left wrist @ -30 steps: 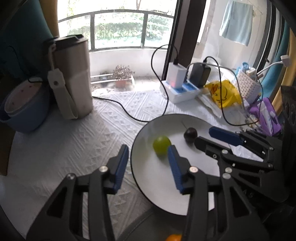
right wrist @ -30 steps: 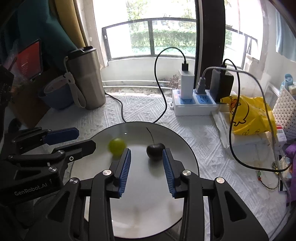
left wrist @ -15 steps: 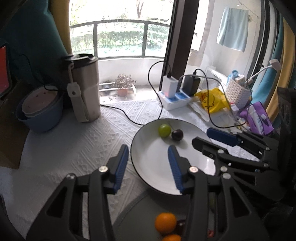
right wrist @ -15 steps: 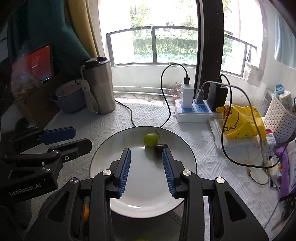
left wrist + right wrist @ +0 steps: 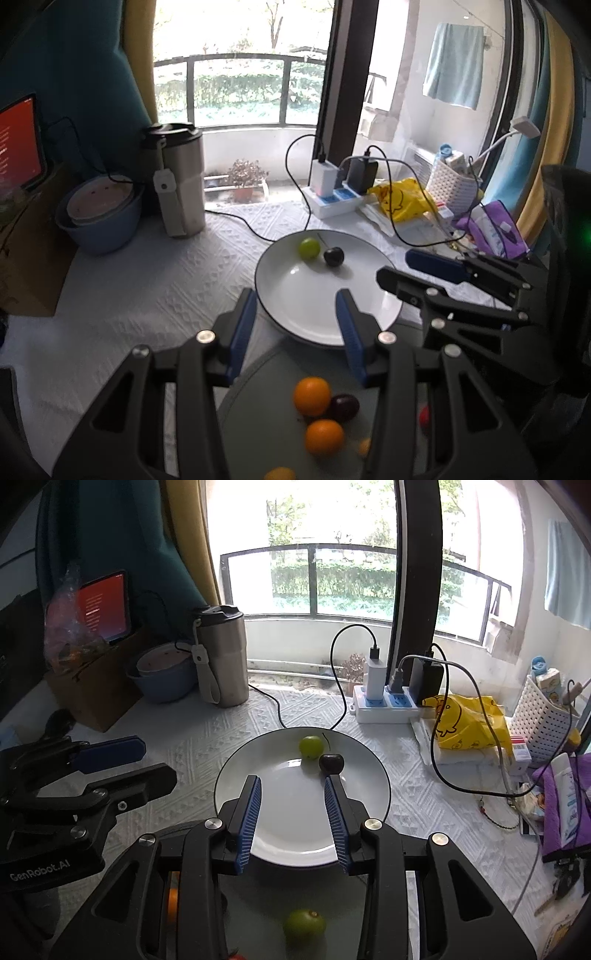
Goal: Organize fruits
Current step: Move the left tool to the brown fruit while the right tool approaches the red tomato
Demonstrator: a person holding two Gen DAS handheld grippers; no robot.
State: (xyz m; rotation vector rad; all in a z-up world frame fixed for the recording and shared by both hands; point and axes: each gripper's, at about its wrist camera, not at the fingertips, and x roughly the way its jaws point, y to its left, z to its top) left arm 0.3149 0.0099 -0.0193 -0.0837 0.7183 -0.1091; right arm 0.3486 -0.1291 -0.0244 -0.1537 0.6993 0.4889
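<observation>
Hovering both empty, wide-open grippers, left gripper (image 5: 293,314) and right gripper (image 5: 291,797), I judge the orange (image 5: 312,396) light, firm, slippery: pinch its equator.

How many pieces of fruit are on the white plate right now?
2. A green fruit sits at the far side of the white plate, and a dark cherry lies right beside it, to its right. Other fruit lies on the nearer grey plate, partly hidden.
</observation>
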